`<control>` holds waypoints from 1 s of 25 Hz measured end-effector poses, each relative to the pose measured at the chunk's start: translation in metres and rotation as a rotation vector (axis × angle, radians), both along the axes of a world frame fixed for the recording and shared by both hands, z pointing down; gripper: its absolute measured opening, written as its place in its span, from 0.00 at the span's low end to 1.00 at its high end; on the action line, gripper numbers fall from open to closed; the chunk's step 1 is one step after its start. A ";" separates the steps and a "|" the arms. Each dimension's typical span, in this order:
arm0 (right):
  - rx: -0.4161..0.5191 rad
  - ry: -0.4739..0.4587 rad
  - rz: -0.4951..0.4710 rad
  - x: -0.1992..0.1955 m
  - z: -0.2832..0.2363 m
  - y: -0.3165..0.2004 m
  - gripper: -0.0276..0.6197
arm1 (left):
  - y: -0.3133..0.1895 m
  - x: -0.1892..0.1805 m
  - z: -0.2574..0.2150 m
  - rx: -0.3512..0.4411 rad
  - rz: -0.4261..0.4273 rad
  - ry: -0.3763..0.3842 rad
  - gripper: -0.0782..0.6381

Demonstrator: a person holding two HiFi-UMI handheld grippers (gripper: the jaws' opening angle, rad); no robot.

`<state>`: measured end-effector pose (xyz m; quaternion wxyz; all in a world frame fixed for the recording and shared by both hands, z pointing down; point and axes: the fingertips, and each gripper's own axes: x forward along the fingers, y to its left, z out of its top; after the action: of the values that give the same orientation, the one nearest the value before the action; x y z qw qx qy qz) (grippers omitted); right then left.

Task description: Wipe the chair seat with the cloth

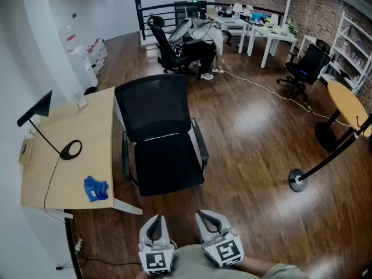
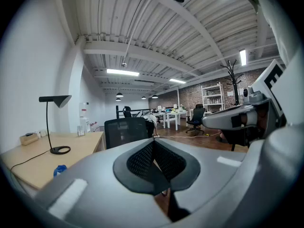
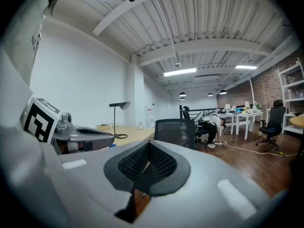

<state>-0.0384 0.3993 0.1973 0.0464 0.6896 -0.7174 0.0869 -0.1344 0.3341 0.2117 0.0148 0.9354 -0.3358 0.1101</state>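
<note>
A black office chair stands by the wooden desk, its seat bare and facing me. A crumpled blue cloth lies on the desk's near end, also seen as a small blue lump in the left gripper view. Both grippers hang low in front of me, short of the chair. My left gripper is shut with nothing in it, its dark pads meeting. My right gripper is shut and empty too, pads together.
A black desk lamp and its cord sit on the desk. A pole stand with a round base is on the floor to the right. More chairs, white tables and shelving fill the far room.
</note>
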 end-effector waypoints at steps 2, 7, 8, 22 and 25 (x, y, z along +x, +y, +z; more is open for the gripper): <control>0.005 0.000 -0.003 0.009 0.001 0.005 0.04 | 0.005 0.008 0.001 -0.002 -0.005 -0.003 0.12; 0.007 -0.019 -0.008 0.032 0.004 0.015 0.04 | 0.017 0.030 0.001 0.002 -0.011 -0.016 0.12; 0.008 -0.025 -0.010 0.036 0.005 0.017 0.04 | 0.019 0.035 0.002 0.003 -0.012 -0.022 0.11; 0.014 -0.109 -0.088 0.061 0.017 0.021 0.04 | 0.038 0.055 0.009 0.001 -0.077 -0.095 0.12; 0.009 -0.112 -0.102 0.057 0.017 0.012 0.04 | 0.032 0.049 0.012 -0.011 -0.100 -0.098 0.11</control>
<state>0.0186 0.4116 0.2143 0.0075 0.6465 -0.7534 0.1197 -0.0858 0.3664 0.2237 0.0092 0.9109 -0.3817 0.1567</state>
